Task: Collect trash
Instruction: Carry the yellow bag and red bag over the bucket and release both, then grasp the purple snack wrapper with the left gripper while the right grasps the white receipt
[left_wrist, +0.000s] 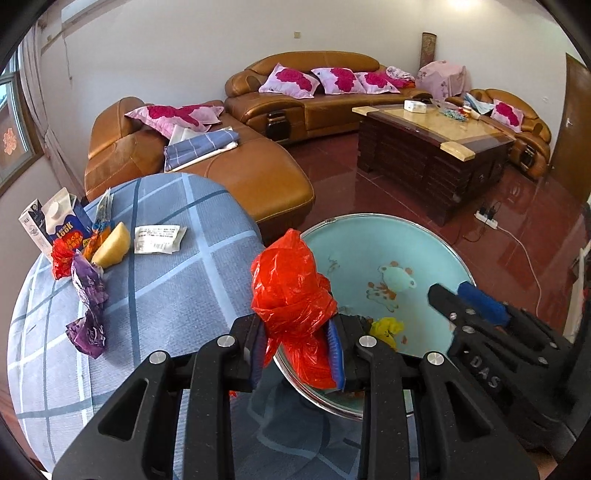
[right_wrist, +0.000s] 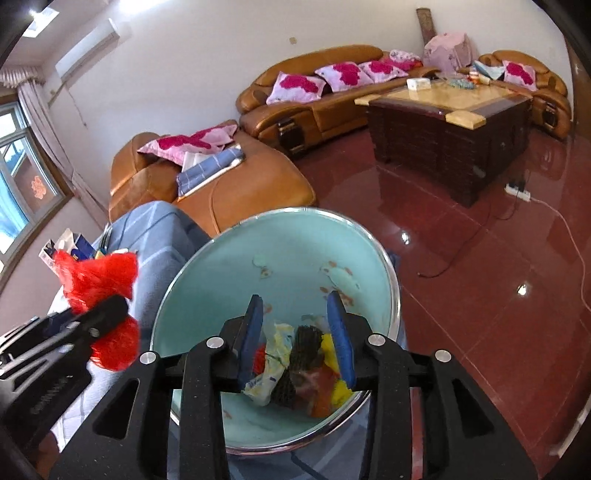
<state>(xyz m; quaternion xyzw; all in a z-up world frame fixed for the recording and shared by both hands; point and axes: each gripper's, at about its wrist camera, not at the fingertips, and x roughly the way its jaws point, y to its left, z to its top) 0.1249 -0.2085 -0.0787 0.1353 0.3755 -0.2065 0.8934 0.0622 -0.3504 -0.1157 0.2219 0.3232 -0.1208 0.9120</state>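
My left gripper (left_wrist: 297, 341) is shut on a crumpled red plastic bag (left_wrist: 291, 291) and holds it over the near left rim of a light blue enamel basin (left_wrist: 369, 240). The bag also shows in the right wrist view (right_wrist: 99, 284). My right gripper (right_wrist: 295, 325) is open and empty above the basin (right_wrist: 229, 266), which holds several wrappers (right_wrist: 295, 365). It shows in the left wrist view (left_wrist: 458, 295) at the right. On the blue checked tablecloth (left_wrist: 166, 288) lie a purple wrapper (left_wrist: 90, 306), a red wrapper (left_wrist: 61, 258), a yellow piece (left_wrist: 112, 245), a white packet (left_wrist: 159, 239) and cartons (left_wrist: 55, 221).
A brown leather sofa (left_wrist: 229, 166) stands behind the table. A dark wooden coffee table (left_wrist: 436, 144) stands on the red tiled floor. A power strip and white cable (left_wrist: 487, 218) lie on the floor at the right.
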